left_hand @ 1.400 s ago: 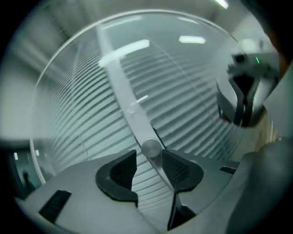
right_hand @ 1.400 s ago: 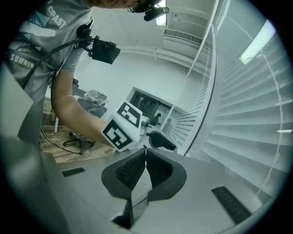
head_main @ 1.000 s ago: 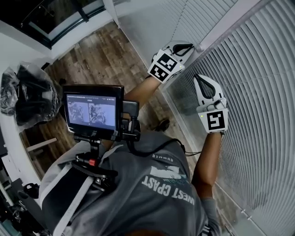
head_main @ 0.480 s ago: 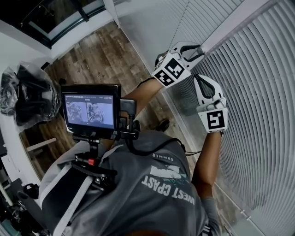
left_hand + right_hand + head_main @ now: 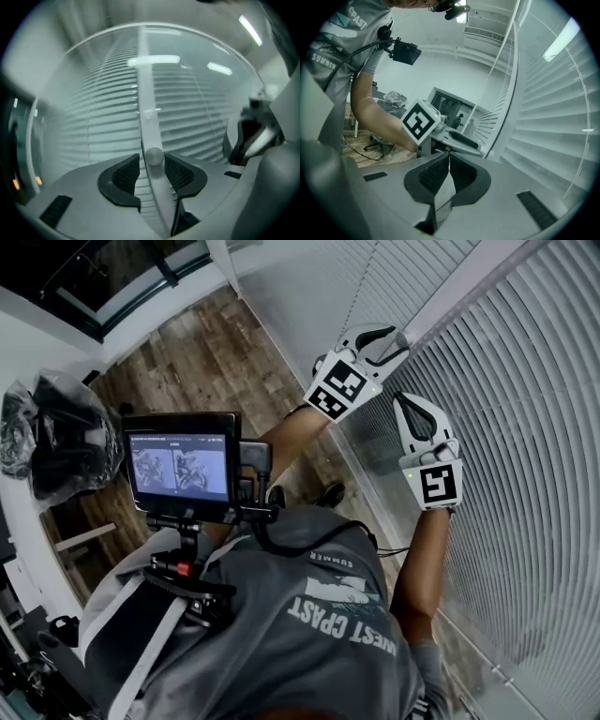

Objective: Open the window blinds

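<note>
The small screen (image 5: 180,465) on the chest mount shows two pictures too tiny to read. The dark bundle (image 5: 56,427) under clear plastic keeps its contents hidden. The blinds (image 5: 525,446) run off the head view's right and top edges. The left rim of the left gripper view is blurred, and the orange glints (image 5: 16,180) there cannot be identified. Between the right gripper's (image 5: 448,157) fingers sits a pale sliver (image 5: 440,197); what it is cannot be told.

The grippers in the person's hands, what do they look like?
Both the left gripper and the right gripper are white plastic with black textured pads inside the jaws. Each carries a white cube printed with black square markers. The person wears a grey short-sleeved T-shirt.
</note>
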A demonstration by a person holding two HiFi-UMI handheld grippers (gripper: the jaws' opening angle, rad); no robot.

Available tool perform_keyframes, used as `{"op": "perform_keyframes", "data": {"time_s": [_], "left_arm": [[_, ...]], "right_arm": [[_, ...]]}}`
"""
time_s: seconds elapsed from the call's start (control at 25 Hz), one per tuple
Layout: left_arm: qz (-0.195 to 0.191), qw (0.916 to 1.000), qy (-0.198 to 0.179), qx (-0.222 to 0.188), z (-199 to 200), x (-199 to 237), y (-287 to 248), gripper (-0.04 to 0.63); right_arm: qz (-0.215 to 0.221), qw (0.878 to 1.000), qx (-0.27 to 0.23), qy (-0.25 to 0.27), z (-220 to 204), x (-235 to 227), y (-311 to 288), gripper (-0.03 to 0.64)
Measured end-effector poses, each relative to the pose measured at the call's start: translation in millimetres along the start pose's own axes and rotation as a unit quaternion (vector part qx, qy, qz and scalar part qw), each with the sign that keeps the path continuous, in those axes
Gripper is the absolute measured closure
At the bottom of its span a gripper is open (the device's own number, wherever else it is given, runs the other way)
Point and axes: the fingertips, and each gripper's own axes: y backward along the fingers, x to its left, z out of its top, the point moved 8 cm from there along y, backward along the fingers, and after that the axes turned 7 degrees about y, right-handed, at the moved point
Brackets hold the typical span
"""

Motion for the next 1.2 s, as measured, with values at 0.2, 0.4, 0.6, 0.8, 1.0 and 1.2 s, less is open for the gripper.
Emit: {"op": "perform_keyframes", "data": {"time_s": [0.2, 0.4, 0.6, 0.8, 1.0, 1.2], "left_arm": [[0.037, 0.9612, -0.272, 0.029, 7.4, -15.0, -2.6, 0.465], [0.001, 0.9959, -0.089, 0.018, 4.8, -2.2, -3.1, 0.468], [-0.109, 0.8895, 0.439, -0.063, -15.0, 23.7, -5.4, 0.468], [-0.123, 0.8737, 0.465, -0.072, -15.6, 24.1, -6.4, 0.465], [0.013, 0.9939, -0.103, 0.038, 6.0, 3.3, 0.8, 0.417], [0.038, 0.9309, -0.357, 0.068, 11.6, -14.1, -6.4, 0.466]], "right_arm": [[0.001, 1.0, 0.006, -0.002, -4.2, 1.5, -0.7, 0.615], [0.003, 1.0, 0.002, -0.004, -3.4, 2.8, -2.9, 0.615], [0.002, 1.0, 0.002, -0.008, -4.2, 2.8, -2.6, 0.615], [0.002, 1.0, 0.003, -0.01, -4.7, 2.2, -2.5, 0.615], [-0.001, 1.0, -0.001, -0.012, -4.5, 0.8, 0.9, 0.615], [0.001, 1.0, 0.001, -0.016, -3.9, 1.3, -1.4, 0.615]]}}
